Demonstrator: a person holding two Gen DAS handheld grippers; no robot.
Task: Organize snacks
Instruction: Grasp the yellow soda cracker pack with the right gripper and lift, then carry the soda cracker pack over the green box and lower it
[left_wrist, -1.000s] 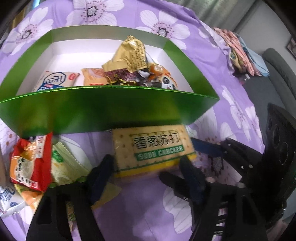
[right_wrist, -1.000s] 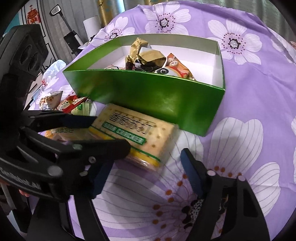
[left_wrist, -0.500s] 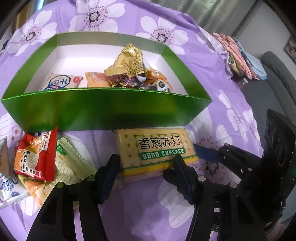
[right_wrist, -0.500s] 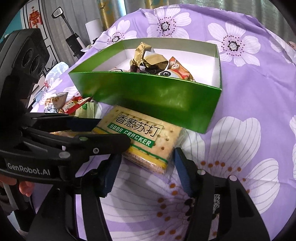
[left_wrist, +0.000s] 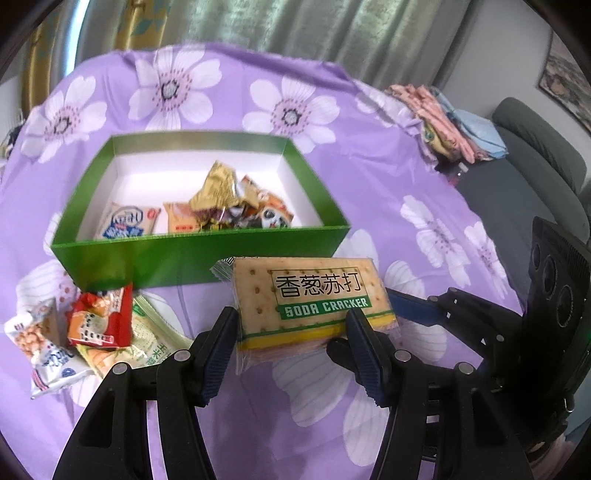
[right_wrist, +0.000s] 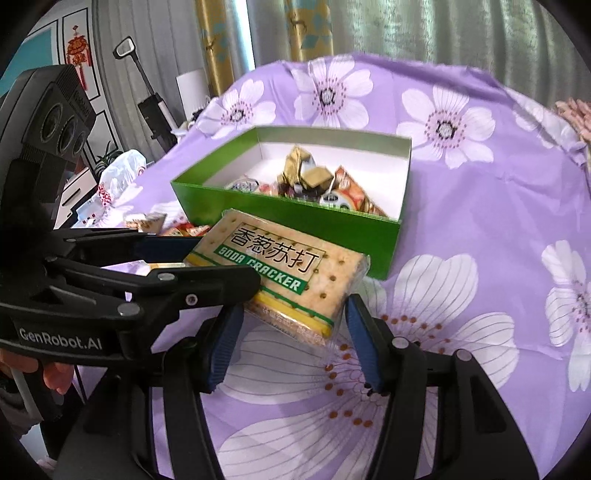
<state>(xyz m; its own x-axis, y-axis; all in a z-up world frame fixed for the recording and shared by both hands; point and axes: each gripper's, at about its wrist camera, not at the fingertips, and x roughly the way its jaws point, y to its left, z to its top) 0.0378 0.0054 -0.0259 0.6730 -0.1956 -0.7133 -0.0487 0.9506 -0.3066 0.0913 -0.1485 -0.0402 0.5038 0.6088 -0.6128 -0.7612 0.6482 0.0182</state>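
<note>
A soda cracker pack hangs tilted above the purple flowered cloth, just in front of the green box. My left gripper is shut on its near end, one pad on each side. My right gripper is shut on the pack's other end. In the right wrist view the left gripper's fingers reach in from the left. The box holds several wrapped snacks, among them a gold wrapper.
Several loose snack packets lie on the cloth left of the box. Folded clothes sit at the far right edge, with a grey sofa beyond. A white plastic bag and an upright vacuum stand past the left edge.
Both grippers closed on the cracker pack and rose with it. It lay flat on the cloth against the box; now it is off the cloth and the box looks farther below.
</note>
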